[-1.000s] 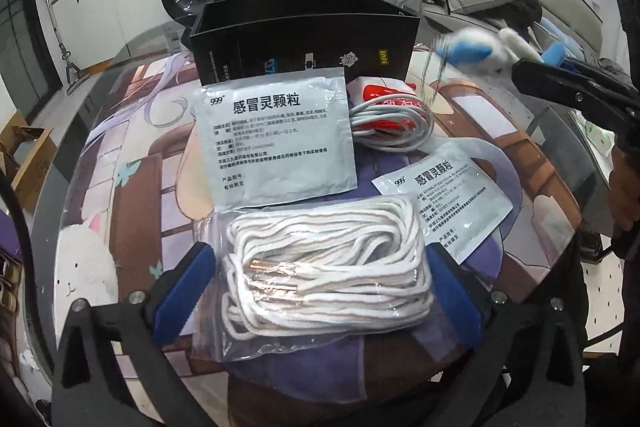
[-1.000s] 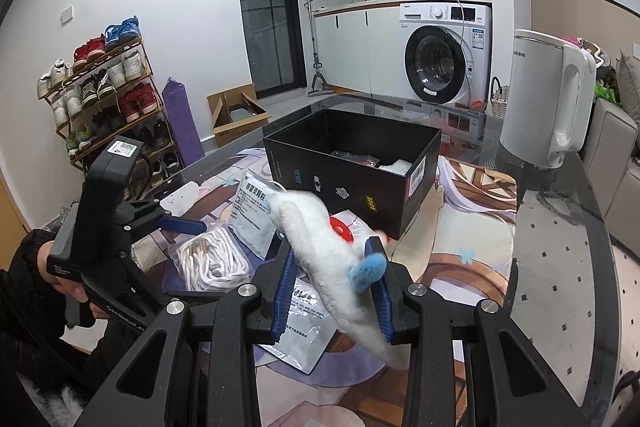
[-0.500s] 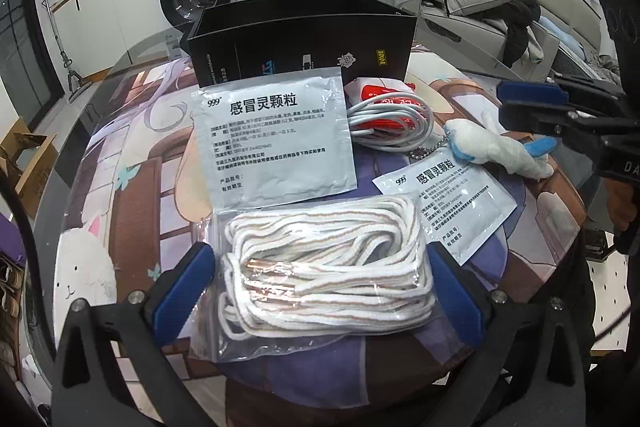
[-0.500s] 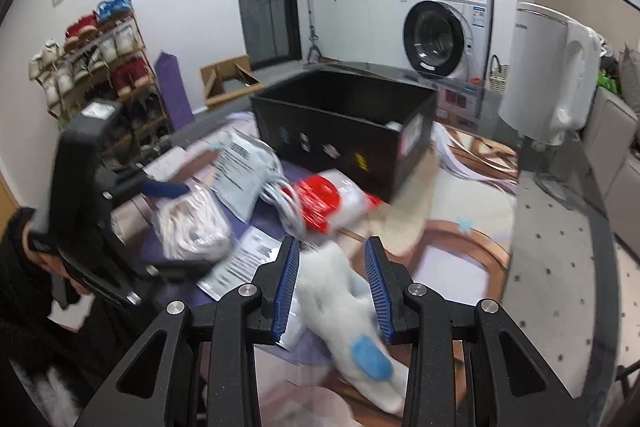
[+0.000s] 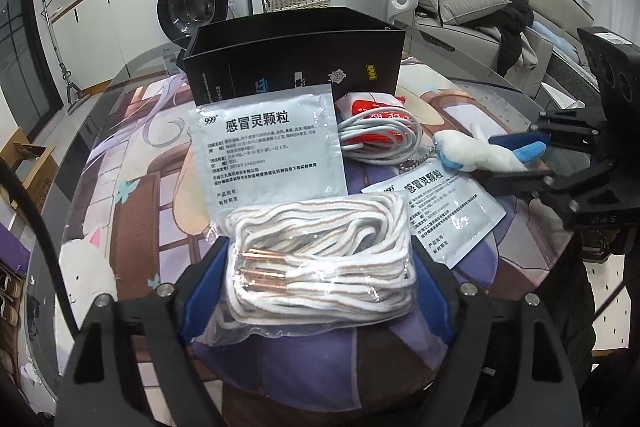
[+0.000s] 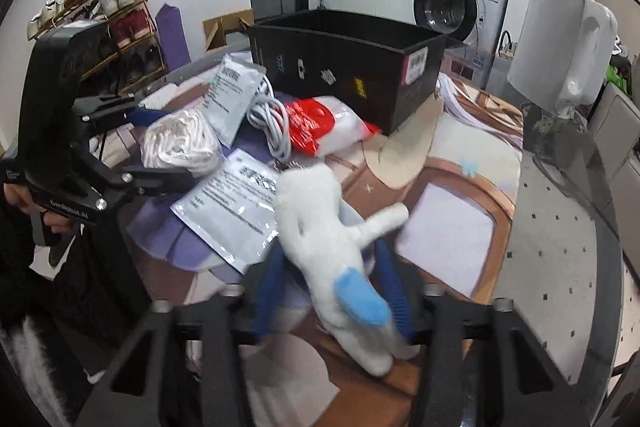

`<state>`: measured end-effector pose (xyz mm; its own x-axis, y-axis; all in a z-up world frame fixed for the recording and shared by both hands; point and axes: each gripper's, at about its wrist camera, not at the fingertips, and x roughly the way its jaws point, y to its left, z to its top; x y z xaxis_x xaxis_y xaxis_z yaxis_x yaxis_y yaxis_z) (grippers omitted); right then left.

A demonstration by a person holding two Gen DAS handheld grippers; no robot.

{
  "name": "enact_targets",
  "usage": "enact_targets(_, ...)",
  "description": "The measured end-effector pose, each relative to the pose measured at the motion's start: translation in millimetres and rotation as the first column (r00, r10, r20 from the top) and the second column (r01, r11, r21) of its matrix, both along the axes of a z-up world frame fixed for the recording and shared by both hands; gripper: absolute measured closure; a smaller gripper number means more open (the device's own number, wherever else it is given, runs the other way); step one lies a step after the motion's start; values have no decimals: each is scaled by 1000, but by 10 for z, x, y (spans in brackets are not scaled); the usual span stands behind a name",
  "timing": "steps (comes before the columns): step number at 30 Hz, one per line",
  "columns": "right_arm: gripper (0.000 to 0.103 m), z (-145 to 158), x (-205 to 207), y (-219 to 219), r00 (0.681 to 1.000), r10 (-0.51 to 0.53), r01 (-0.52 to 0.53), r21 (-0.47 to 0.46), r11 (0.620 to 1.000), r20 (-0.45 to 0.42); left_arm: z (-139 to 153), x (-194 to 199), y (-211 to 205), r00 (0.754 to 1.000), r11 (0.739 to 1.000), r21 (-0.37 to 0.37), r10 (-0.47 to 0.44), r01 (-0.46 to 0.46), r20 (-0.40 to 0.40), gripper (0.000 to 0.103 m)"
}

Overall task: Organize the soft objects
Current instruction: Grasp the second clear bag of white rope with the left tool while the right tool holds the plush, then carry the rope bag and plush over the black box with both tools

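- On the worktop (image 5: 120,163), in front of the black box (image 5: 296,67), lie two sachets, a coiled cable (image 5: 380,135), a red pack (image 6: 316,125) and a bag of laces (image 5: 320,259).
- The left tool (image 5: 316,291) has a blue pad on each side of the laces bag; whether it is squeezing the bag or only framing it cannot be told. The bag rests on the worktop.
- The right tool (image 6: 332,291) has the plush (image 6: 336,247) between its pads, which are spread wider than the toy, so it looks released, with the plush lying on the worktop beside the nearer sachet (image 6: 236,203).
- My reading: each tool is lining up a pick for the box.
- To do it well, close on the middle of the laces, through the bag, not on loose film, which would slip.
- Grip the plush by its body, not by a limb or its chain (image 5: 416,163), which could snag the cable.
- Lift straight up so the sachets stay put, then clear the box wall before letting go.
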<state>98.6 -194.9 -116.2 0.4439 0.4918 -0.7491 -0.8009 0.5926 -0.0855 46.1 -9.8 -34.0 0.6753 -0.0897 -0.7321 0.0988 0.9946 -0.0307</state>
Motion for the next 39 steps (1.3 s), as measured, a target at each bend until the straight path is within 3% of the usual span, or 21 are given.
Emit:
enact_targets(7, 73, 67, -115, 37, 997, 52, -53, 8, 999, 51, 58, -13, 34, 1000, 1000, -23, 0, 1, 22, 22)
enact_targets(14, 73, 316, -156, -17, 995, 39, -49, 108, 993, 92, 217, -72, 63, 997, 999, -44, -1, 4, 74, 22)
enact_targets(24, 73, 562, -165, 18, 992, -58, 32, 212, 977, 116, 477, -52, 174, 985, 997, -64, 57, -47, 163, 22)
enact_targets(31, 73, 683, -23, 163, 988, -127, 99, 265, 959, 88, 662, 145, 300, 970, 992, -93, 101, -82, 221, 22)
enact_targets(39, 73, 851, 263, 396, 980, -160, 122, 281, 952, 115, 790, 477, 417, 956, 988, -100, 139, -117, 259, 21)
